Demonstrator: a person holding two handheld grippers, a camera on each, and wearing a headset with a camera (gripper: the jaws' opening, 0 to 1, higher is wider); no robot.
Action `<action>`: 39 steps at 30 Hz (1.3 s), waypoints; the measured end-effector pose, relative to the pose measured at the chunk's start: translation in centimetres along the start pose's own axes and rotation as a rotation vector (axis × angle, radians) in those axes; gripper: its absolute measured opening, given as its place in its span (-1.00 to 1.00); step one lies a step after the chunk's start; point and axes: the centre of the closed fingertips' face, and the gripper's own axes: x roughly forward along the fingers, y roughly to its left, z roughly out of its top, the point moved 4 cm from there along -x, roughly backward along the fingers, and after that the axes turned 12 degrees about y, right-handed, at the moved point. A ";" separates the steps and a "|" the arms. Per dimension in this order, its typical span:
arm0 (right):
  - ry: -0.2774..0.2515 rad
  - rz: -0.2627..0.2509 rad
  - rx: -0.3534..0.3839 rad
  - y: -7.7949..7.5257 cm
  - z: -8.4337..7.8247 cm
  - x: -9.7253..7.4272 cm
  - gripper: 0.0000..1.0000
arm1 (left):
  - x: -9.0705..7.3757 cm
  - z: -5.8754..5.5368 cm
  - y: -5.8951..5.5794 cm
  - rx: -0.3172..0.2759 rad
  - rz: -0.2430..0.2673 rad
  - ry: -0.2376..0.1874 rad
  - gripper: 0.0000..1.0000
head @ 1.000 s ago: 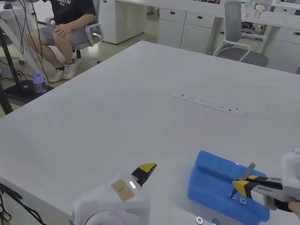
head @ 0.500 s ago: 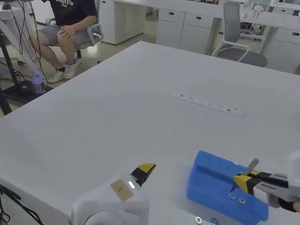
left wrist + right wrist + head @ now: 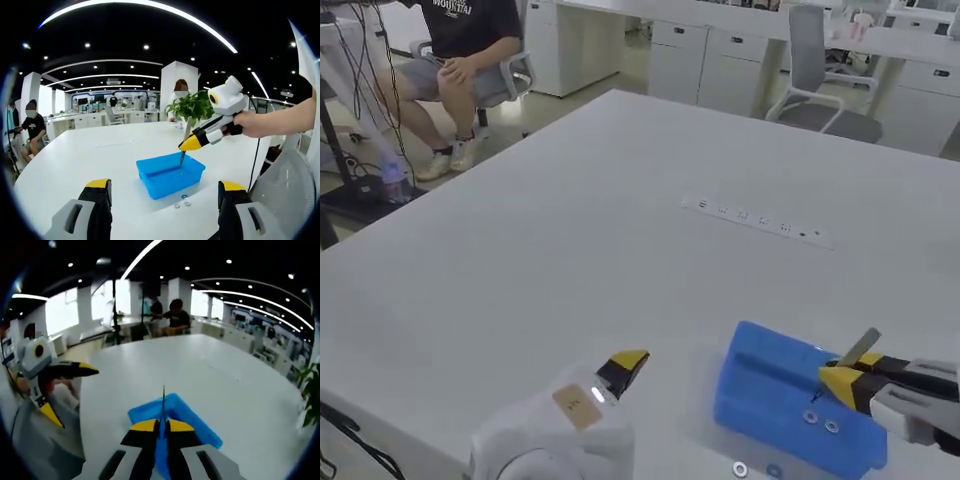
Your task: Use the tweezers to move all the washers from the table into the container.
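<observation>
Blue plastic marks the container (image 3: 760,370), which sits just under the right hand-held gripper (image 3: 840,385) and well ahead of the left hand-held gripper (image 3: 625,365). A second ago the tweezers (image 3: 860,348) were dipped low, with the tip right beside the two washers (image 3: 810,417) on the container floor. Now the right hand-held gripper has lifted and drawn back toward the person, and the tip hangs above both washers without touching them. Its jaws stay clenched on the tweezers (the right gripper view shows them pressed close around the shank). The thin tip seems to carry nothing, though it is too fine to be sure.

That reads as a finished drop-off: two washers delivered and the tweezers free for another trip. The left hand-held gripper rests idle, jaws spread wide and grasping nothing.

On the bench (image 3: 570,250) lie stray washers (image 3: 740,468), at least two, just outside the container wall that faces the left hand-held gripper. They are below and short of the tweezers' tip. The task looks partway done. The next move probably calls for swinging the tip over that wall and down to one of them.
</observation>
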 end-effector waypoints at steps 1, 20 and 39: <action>-0.005 0.004 -0.004 0.2 0.1 -0.4 -0.93 | 0.0 0.0 0.0 0.000 0.000 0.000 0.79; -0.005 0.168 0.108 4.5 -2.1 2.0 -0.92 | 0.1 -0.1 -0.1 0.006 -0.004 0.012 0.79; 0.089 0.151 0.056 3.9 -5.3 4.9 -0.92 | 0.1 -0.1 0.0 0.006 -0.001 0.013 0.78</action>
